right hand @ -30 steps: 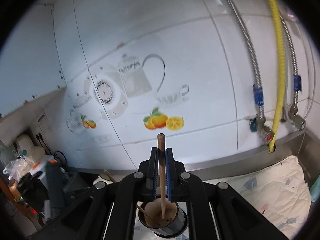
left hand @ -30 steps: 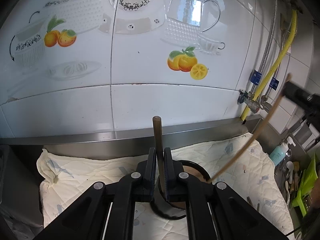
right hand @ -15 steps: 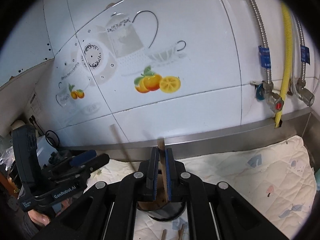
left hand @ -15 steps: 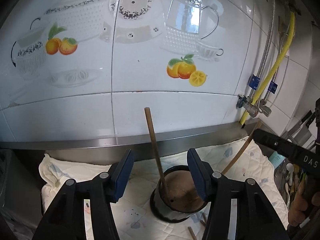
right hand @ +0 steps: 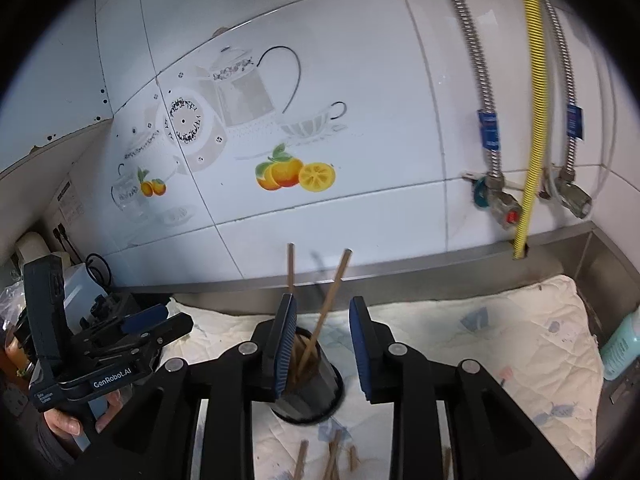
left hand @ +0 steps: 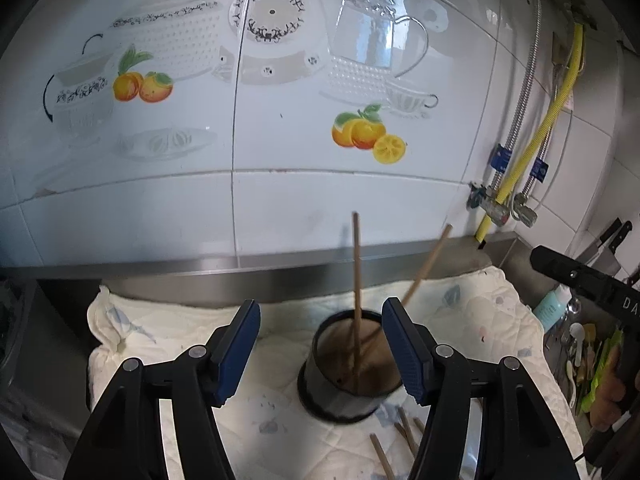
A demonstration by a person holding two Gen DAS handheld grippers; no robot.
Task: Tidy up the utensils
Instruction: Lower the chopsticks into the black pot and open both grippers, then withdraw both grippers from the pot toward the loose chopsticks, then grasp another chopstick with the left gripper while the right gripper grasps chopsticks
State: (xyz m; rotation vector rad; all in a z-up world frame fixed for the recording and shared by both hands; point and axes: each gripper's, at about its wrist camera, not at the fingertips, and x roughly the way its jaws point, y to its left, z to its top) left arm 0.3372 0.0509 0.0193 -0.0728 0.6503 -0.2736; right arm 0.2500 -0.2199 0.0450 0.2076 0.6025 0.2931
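Two thin brown wooden chopsticks (left hand: 355, 296) stand in a round dark holder cup (left hand: 348, 376), one upright, one leaning, between and beyond the left gripper (left hand: 320, 350) fingers, spread wide, empty. Right gripper (right hand: 322, 346) likewise wide, empty, cup between its fingers. Right view alone shows several loose wooden sticks (right hand: 332, 456) on quilted white cloth (right hand: 500, 344).

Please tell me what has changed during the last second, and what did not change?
Both grippers let go. The left gripper opened first and left its brown wooden chopstick standing in the dark round holder. Then the right gripper opened, and its chopstick now leans in the same holder. The holder, the white quilted cloth and the loose chopsticks on it stayed in place.
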